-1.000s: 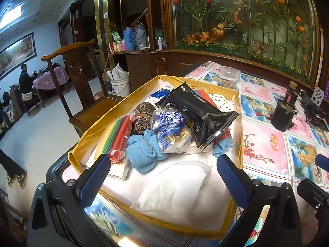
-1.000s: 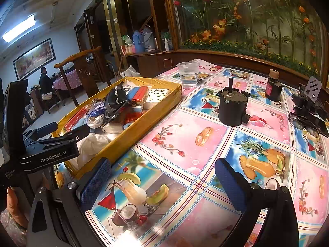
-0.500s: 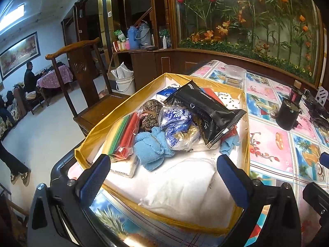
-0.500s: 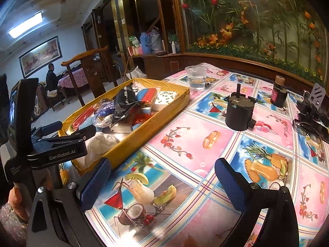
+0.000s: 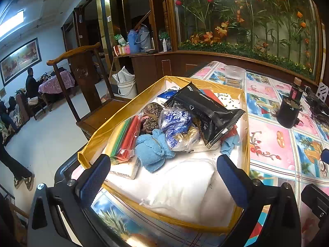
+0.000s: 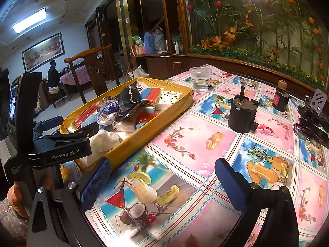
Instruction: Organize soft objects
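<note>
Hovering over near end of yellow tray (image 5: pixel 245 123), left hand-held gripper (image 5: pixel 162 175) has fingers spread apart, empty. White plastic bag (image 5: pixel 181 187) lies between them, below. Behind it: blue knitted cloth (image 5: pixel 152 150), black packet (image 5: pixel 207 113), clear bag of blue wrappers (image 5: pixel 176 125). Right hand-held gripper (image 6: pixel 162 182) also spread apart, empty, above patterned bench (image 6: pixel 197 140), tray to its left. Black motor (image 6: pixel 242 114) well apart.

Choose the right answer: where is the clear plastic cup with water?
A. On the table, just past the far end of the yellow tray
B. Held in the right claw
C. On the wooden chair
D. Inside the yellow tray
A: the clear plastic cup stands upright on the table, beyond the far end of the yellow tray; both claws are open and hold nothing.
</note>
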Available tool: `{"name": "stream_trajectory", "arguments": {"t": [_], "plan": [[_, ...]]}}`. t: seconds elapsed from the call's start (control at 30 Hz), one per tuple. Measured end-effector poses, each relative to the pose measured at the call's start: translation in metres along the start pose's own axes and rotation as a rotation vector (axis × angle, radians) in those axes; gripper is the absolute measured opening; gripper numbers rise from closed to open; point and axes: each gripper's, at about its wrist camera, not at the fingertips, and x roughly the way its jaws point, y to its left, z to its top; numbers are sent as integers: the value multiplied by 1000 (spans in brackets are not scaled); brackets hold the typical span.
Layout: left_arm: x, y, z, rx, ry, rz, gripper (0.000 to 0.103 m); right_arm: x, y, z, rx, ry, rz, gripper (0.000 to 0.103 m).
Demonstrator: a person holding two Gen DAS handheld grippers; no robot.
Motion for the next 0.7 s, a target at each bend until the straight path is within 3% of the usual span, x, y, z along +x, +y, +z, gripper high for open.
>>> {"name": "stream_trajectory", "arguments": {"t": [0.7], "plan": [[-3, 1, 0, 18, -11, -1, 103, 0, 0, 0, 0, 0, 0, 103]]}}
